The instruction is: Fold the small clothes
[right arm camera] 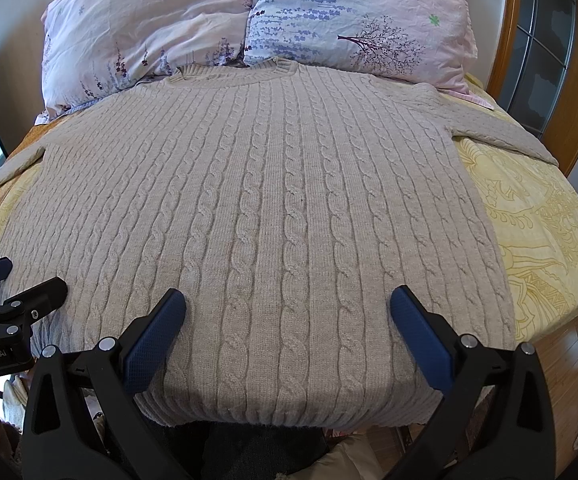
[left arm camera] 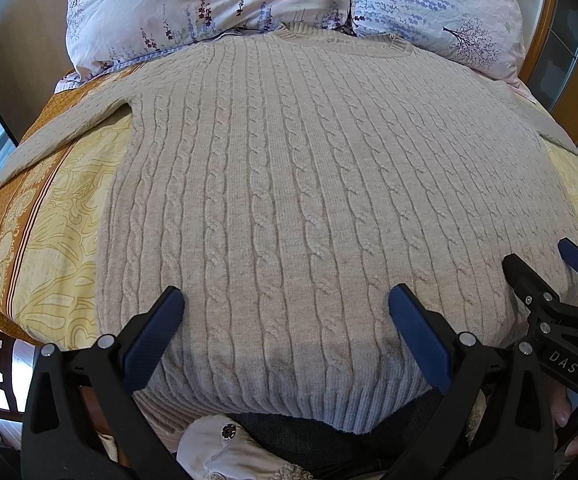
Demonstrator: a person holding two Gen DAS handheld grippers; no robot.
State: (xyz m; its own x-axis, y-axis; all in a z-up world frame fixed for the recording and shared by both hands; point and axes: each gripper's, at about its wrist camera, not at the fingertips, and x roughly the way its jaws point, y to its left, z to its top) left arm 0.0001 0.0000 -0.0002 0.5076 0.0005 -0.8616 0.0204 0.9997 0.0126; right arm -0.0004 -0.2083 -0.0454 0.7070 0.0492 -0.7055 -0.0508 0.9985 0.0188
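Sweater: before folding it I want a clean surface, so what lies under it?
The sweater lies flat on a yellow patterned bedspread. Whatever sits directly beneath its body is covered.

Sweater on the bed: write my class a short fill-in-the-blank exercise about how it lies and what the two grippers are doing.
1. The beige sweater lies spread flat on the ____.
2. Its collar points toward the two ____.
3. The left gripper and right gripper both have their jaws ____.
4. Both grippers are at the sweater's ____ edge.

Missing words: bed; pillows; open; bottom (hem)
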